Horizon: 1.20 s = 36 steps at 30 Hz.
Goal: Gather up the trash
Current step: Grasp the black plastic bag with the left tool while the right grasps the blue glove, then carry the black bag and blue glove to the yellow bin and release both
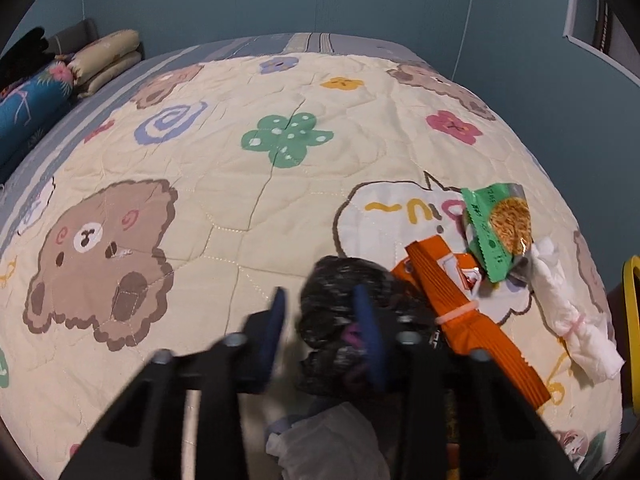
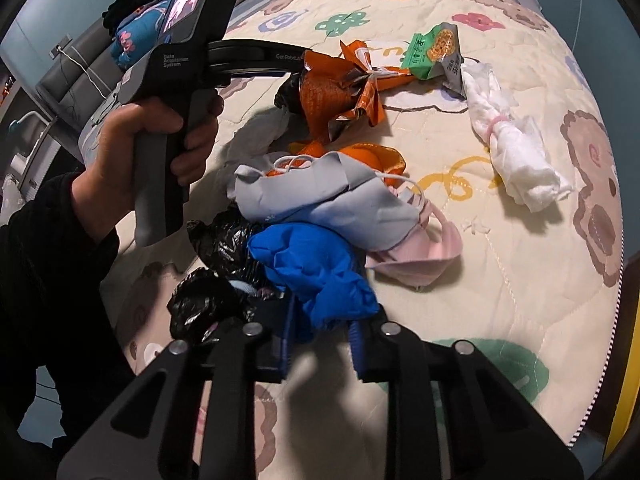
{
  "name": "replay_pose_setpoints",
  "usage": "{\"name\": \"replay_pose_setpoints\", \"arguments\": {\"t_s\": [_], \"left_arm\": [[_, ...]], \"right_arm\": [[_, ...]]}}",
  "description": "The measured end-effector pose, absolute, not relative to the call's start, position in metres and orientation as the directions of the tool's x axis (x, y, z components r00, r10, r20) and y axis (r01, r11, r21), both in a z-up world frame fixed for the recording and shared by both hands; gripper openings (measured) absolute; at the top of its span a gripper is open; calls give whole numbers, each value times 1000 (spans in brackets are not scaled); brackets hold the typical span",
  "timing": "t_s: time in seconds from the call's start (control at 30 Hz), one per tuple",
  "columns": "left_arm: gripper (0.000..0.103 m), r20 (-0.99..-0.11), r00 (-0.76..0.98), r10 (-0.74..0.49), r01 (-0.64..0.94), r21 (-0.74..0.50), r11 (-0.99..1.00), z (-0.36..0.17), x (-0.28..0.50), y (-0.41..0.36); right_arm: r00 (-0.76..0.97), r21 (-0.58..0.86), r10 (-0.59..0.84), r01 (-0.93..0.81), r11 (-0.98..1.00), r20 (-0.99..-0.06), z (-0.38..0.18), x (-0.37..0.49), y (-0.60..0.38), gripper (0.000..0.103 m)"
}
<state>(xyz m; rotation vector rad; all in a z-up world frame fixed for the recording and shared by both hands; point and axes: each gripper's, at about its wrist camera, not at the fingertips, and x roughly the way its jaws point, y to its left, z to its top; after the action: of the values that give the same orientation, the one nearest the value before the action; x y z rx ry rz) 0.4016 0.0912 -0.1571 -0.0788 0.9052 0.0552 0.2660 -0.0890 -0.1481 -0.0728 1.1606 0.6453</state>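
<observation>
Right gripper (image 2: 320,334) has its jaws pinched on the blue glove (image 2: 316,268), soft and limp at the pile's near edge; beyond it, left gripper (image 1: 320,320) jaws clamp a crinkly black bag (image 1: 340,300) beside the stiff orange wrapper (image 1: 452,300) on the bed (image 1: 240,184).

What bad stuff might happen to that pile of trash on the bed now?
1. The right tongs pinch only an edge of the crumpled blue glove, so it may slip free.
2. The grey face mask lies on the glove and might drag along.
3. The left tongs grip the crinkly black plastic bag, which might tear.
</observation>
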Motion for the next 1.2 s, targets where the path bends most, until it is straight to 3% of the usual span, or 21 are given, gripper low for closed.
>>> {"name": "replay_pose_setpoints", "arguments": {"t_s": [0.07, 0.17, 0.5, 1.2], "left_arm": [[8, -786, 617, 23, -73, -28, 997, -156, 400, 89], [3, -782, 622, 41, -70, -4, 998, -155, 395, 89], [2, -771, 636, 27, -96, -44, 994, -130, 363, 109], [2, -645, 763, -42, -59, -134, 989, -38, 259, 109]], "right_arm": [[247, 273, 437, -500, 822, -865, -145, 264, -92, 14], [273, 264, 436, -493, 829, -858, -138, 260, -100, 11], [350, 290, 463, -445, 847, -814, -109, 242, -138, 10], [518, 319, 481, -373, 871, -708, -48, 187, -199, 10]]}}
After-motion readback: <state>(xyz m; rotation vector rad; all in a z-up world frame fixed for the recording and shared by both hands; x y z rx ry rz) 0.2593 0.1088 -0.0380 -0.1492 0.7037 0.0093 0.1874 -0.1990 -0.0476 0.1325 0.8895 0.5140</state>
